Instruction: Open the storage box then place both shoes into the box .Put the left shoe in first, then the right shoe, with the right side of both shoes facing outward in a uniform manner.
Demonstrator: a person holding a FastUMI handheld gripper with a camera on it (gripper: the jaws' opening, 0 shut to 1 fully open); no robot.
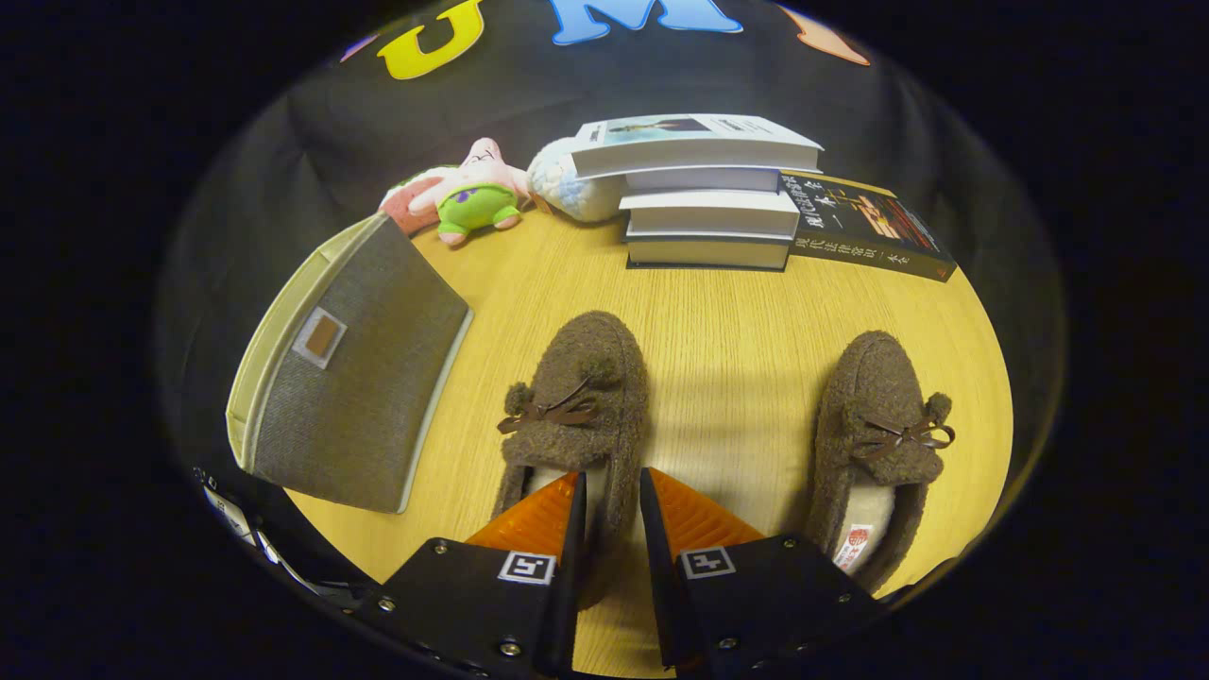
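Note:
Two brown fleecy slippers with small bows lie on the wooden table (737, 321), toes pointing away from me. My gripper (612, 491) is at the heel end of the left-hand slipper (576, 387). One finger is inside its opening and the other outside, and both press on its right side wall. The other slipper (878, 416) lies apart to the right of the fingers. The storage box (368, 397), grey fabric with a beige edge and a small label patch, stands to the left of the held slipper. Its inside is hidden.
A stack of pale books (704, 189) stands at the back of the table, with a dark book (869, 222) lying flat to its right. A pink and green plush toy (477, 194) and a white fluffy thing (567, 184) sit at the back left.

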